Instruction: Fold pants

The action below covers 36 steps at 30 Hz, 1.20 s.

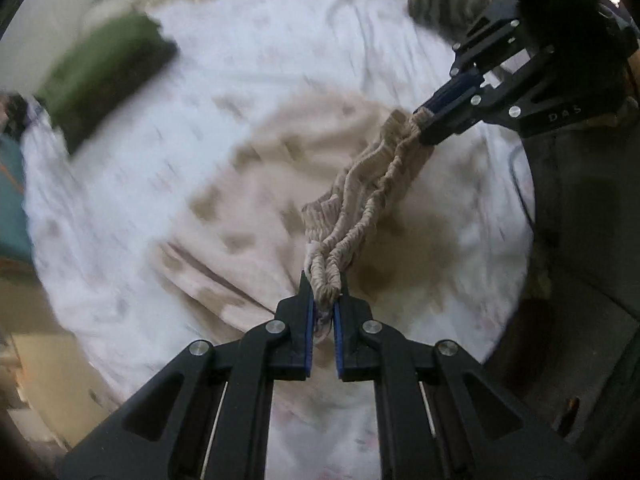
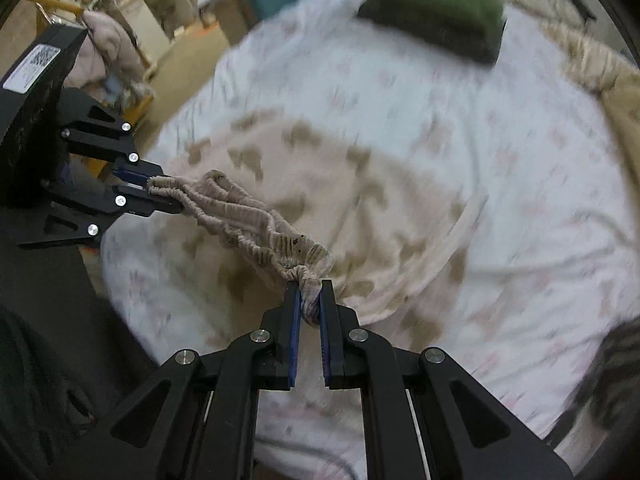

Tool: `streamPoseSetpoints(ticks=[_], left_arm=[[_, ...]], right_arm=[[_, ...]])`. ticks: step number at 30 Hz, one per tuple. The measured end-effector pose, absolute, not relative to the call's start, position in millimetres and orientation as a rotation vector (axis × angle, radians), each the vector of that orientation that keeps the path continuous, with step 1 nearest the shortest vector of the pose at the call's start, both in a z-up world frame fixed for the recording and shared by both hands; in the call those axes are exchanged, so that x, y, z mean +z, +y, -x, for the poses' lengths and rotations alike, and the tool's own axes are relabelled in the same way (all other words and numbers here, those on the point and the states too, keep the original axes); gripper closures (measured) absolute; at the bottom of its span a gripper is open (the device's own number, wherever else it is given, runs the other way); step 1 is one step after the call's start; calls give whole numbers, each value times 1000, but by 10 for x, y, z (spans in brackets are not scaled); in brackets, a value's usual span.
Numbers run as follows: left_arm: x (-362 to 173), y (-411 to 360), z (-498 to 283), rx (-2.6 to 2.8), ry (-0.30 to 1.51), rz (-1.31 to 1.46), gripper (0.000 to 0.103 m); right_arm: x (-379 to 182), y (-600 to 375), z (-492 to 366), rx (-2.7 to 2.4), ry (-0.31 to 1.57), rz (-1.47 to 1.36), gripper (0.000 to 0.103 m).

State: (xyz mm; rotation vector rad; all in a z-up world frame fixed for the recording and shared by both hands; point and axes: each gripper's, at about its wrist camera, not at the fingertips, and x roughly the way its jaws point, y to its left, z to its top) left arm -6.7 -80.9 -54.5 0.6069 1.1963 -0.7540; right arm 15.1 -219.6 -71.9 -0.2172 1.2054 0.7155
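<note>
The pants (image 1: 256, 184) are held by the waistband (image 1: 360, 200), pinched in both the left tool (image 1: 323, 312) and the right tool (image 2: 310, 304), with no fold yet made.

My left tongs (image 1: 322, 304) and my right tongs (image 2: 310, 304) each pinched one end of the waistband (image 1: 360, 196) of the pants (image 1: 256, 184), stretched in the air between them. Below it, the rest of the pants lay on the bed (image 1: 280, 40). A folded cloth (image 2: 436, 8) lay on the bed behind the pants.
</note>
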Motion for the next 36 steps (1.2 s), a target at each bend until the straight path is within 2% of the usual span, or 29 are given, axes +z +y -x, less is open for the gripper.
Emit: streamPoseSetpoints(ticks=[2,4,5,7,9,10,11,15,16,17,19,23,26,28,29,31,36], left_arm=[[-668,-831,183,-783,1220,-638,96],[-800,-838,243,-804,1281,-645,90],[-891,-847,276,-818,1333,-646,88],[-987,-866,361,-847,1370,-713,64],[-954,-860,427,-869,1341,-754,55],[-892,-833,431,-896,1337,-738,53],[-842,-807,415,-914,1340,-704,53],[-624,-670,102,-846,1294,-460,52],[-654,-668,40,-808,1298,-414,52],[-726,-675,-49,-750,1313,-368,52],[-936,-719,-125,-687,1367,-330,53],[-1517,-724,-18,-575,1519,-435,53],[-1592,-624,41,-561,1564,-441,50],[-1452,-534,-34,-547,1558,-376,50],[-1329,-453,-118,-543,1531,-301,50],[-1127,-244,-321,-473,1451,-161,44],[-1033,318,-795,-233,1348,139,43]], right_arm=[[-922,-2159,-90,745,1307,214,95],[-1069,-2100,-13,740,1356,260,94],[-1128,-2071,25,739,1365,294,90],[-1235,-2042,57,752,1421,333,84],[-1300,-2023,107,769,1491,382,73],[-1295,-2025,128,782,1511,399,62],[-1249,-2036,148,804,1514,403,59],[-916,-2132,47,806,1388,326,60],[-886,-2165,-48,765,1357,268,61],[-916,-2191,-111,731,1349,223,68],[-1074,-2182,-239,674,1379,134,80],[-1565,-2020,-278,598,1523,136,80],[-1710,-2048,-236,589,1616,156,82],[-1520,-2200,-334,585,1569,57,82],[-1424,-2291,-397,580,1533,7,73],[-1211,-2538,-568,517,1429,-104,65],[-1059,-3123,-1064,328,1280,-355,65]])
